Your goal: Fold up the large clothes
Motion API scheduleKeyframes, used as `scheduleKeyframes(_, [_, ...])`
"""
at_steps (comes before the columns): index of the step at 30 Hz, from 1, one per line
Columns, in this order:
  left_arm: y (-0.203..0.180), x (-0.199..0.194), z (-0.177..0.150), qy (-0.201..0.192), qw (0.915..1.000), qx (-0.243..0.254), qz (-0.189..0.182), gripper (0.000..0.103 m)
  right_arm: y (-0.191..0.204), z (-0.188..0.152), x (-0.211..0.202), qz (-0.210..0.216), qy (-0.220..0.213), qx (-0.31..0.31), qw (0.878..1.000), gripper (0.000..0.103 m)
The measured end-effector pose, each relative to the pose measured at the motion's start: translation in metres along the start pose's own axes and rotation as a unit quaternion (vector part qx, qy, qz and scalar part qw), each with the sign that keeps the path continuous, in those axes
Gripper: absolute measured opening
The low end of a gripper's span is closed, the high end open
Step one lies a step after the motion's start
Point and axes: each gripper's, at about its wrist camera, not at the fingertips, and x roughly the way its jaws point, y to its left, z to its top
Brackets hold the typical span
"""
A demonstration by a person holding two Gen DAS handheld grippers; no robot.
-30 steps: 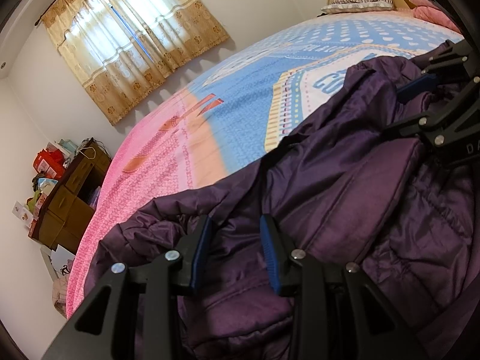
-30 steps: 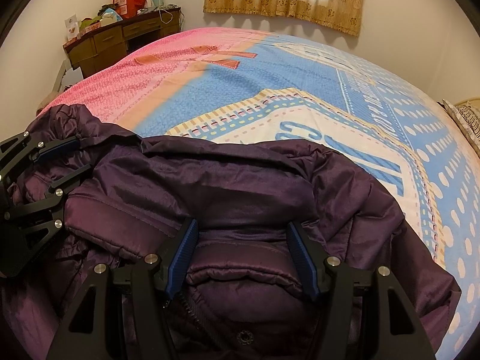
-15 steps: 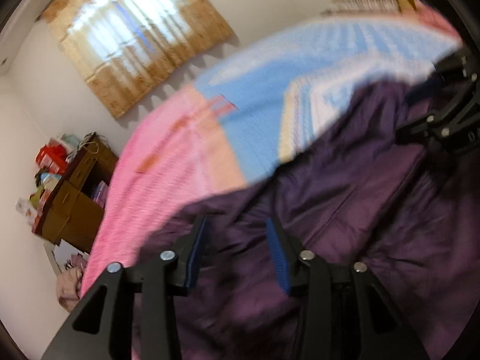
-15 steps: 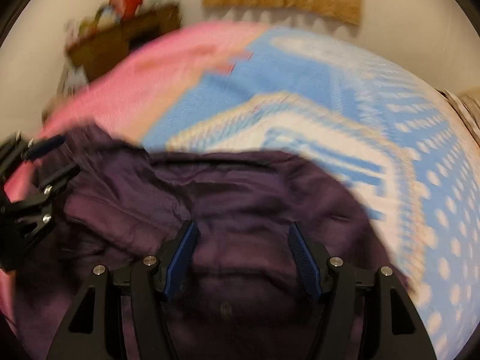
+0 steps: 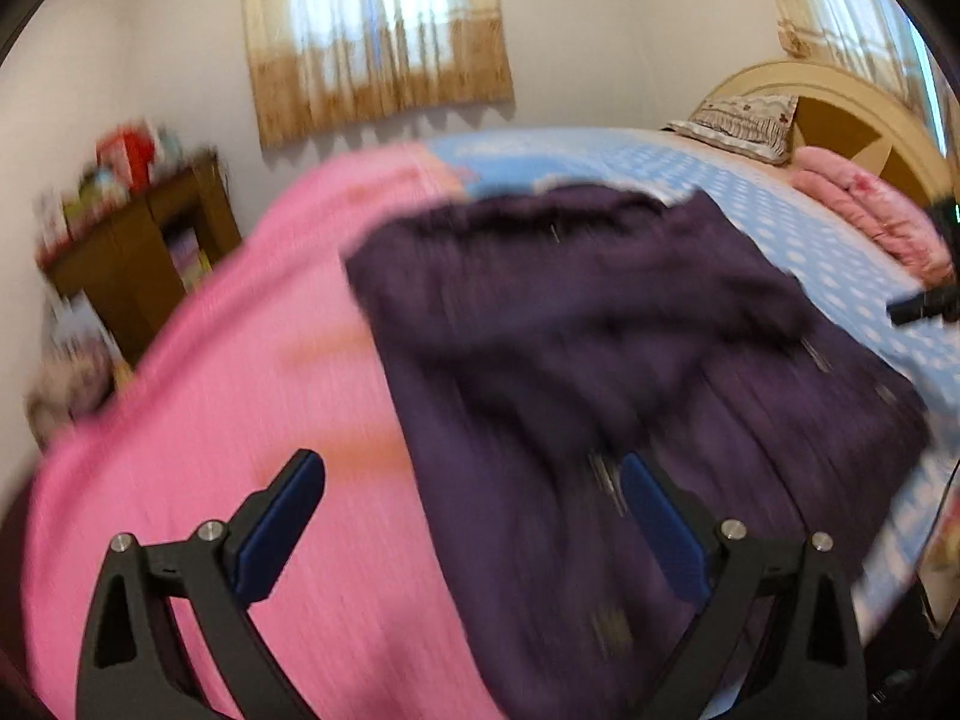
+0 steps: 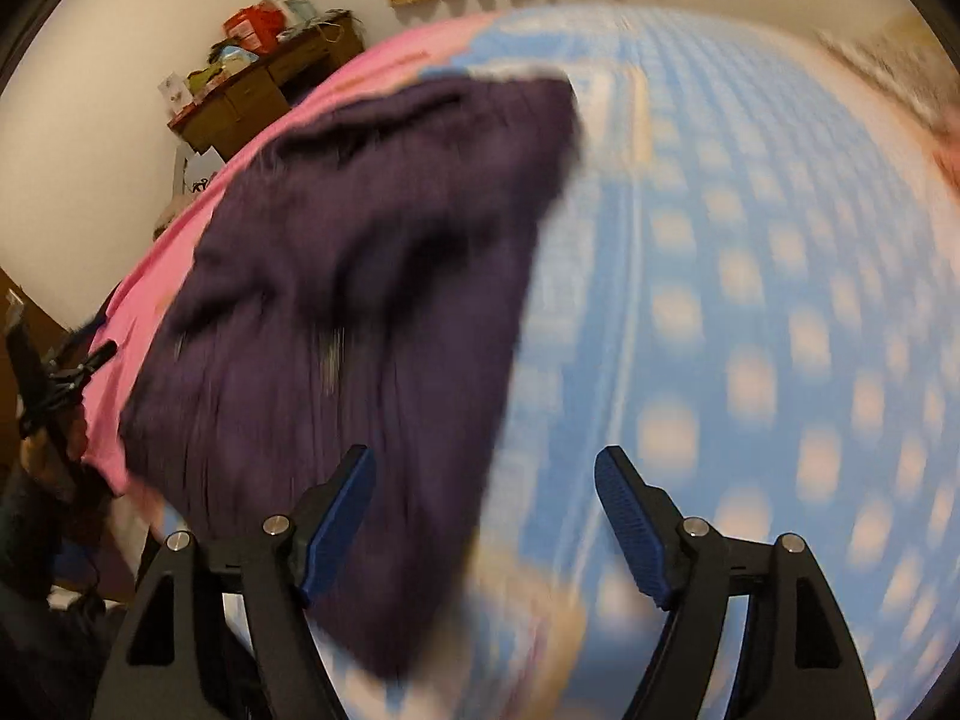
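Standing wide apart with nothing between them: blue-padded fingers [image 5: 282, 531] of the left gripper [image 5: 474, 534], hanging over the pink side of the bed [image 5: 240, 420]. Same on the right gripper [image 6: 486, 531]: fingers [image 6: 630, 531] spread wide and empty, above the blue dotted part of the bedspread.

Just beyond both, lying on the bed as a compact dark bundle: the purple jacket [image 5: 600, 360], spanning the line where pink meets blue, its near edge close under the fingers. Looks already doubled over, though motion blur hides seams, zip and layers. Farther off: a pillow [image 5: 738, 117] at the headboard, a pink blanket [image 5: 870, 222] beside it, a wooden dresser [image 5: 138, 252] by the wall, a curtain [image 5: 378, 36] over the window.

Judging by look: padded, puffy and soft, fairly light for its bulk, with a smooth shell likely to slide between pads and to spring back open after folding. Best taken at a thick edge or corner, pinching all layers together, one gripper at each end of the same edge, then pressed flat once laid over.
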Motion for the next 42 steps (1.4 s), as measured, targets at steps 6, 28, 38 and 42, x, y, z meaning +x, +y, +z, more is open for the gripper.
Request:
scheduleKeyframes(6, [-0.009, -0.005, -0.062, 0.024, 0.9972, -0.064, -0.031, 0.096, -0.013, -0.084, -0.01, 0.053, -0.072, 0.083, 0.992, 0.076])
scheduleKeyframes(28, [-0.018, -0.018, -0.067, 0.014, 0.9922, -0.092, -0.082, 0.027, 0.018, -0.088, 0.003, 0.166, -0.126, 0.098, 0.973, 0.026])
scheduleKeyframes(38, [-0.025, -0.092, -0.053, 0.009, 0.9846, -0.098, -0.145, 0.026, 0.031, -0.101, -0.067, 0.223, -0.183, 0.111, 0.951, 0.024])
scheduleKeyframes(42, [-0.021, -0.113, -0.046, -0.007, 0.9829, -0.098, -0.156, 0.025, 0.038, -0.106, -0.094, 0.249, -0.198, 0.114, 0.941, 0.024])
